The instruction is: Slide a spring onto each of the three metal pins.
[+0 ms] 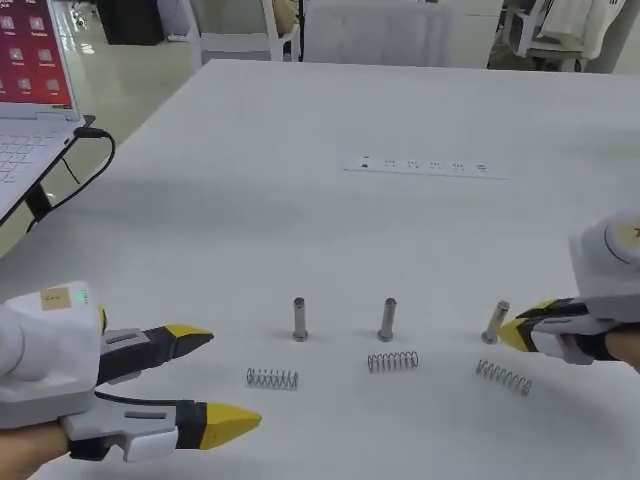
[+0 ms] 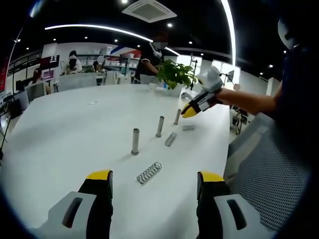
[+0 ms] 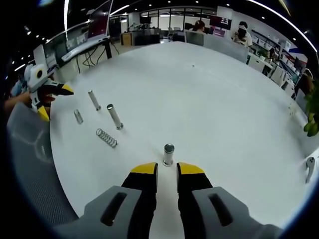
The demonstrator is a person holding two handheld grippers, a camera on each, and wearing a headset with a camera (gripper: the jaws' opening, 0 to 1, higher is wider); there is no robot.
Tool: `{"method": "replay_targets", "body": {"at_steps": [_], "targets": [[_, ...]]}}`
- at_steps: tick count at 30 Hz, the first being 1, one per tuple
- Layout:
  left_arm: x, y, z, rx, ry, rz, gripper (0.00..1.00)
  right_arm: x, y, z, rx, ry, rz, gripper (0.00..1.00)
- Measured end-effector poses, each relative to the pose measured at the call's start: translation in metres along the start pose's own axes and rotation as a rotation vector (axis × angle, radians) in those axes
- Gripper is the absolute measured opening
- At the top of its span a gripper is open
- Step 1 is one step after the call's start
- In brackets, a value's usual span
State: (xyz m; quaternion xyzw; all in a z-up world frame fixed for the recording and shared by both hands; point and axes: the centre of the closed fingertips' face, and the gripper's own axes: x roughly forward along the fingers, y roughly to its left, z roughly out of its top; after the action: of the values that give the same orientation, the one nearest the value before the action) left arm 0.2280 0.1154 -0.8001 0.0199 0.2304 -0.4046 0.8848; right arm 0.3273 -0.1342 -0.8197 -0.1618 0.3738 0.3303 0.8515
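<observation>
Springs x3 flat on white table (image 1: 300,210), none on a pin: left spring (image 1: 272,378), mid spring (image 1: 392,361), right spring (image 1: 503,377), each just in front of its own pin. Pins upright in row: left pin (image 1: 299,318), mid pin (image 1: 387,319), right pin (image 1: 496,322). R gripper (image 1: 512,331) tips just beside right pin, jaws narrowly apart, nothing between. L gripper (image 1: 228,380) low, left of left spring, jaws wide apart, empty. Laptop (image 1: 25,90) far left; power strip (image 1: 425,166) beyond pins.
</observation>
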Motion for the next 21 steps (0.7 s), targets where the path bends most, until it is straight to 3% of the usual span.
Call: {"method": "replay_targets", "body": {"at_steps": [21], "targets": [[-0.001, 0.000, 0.000, 0.000, 0.004, 0.002, 0.64, -0.005, 0.015, -0.022, -0.019, 0.032, 0.051, 0.13]]}}
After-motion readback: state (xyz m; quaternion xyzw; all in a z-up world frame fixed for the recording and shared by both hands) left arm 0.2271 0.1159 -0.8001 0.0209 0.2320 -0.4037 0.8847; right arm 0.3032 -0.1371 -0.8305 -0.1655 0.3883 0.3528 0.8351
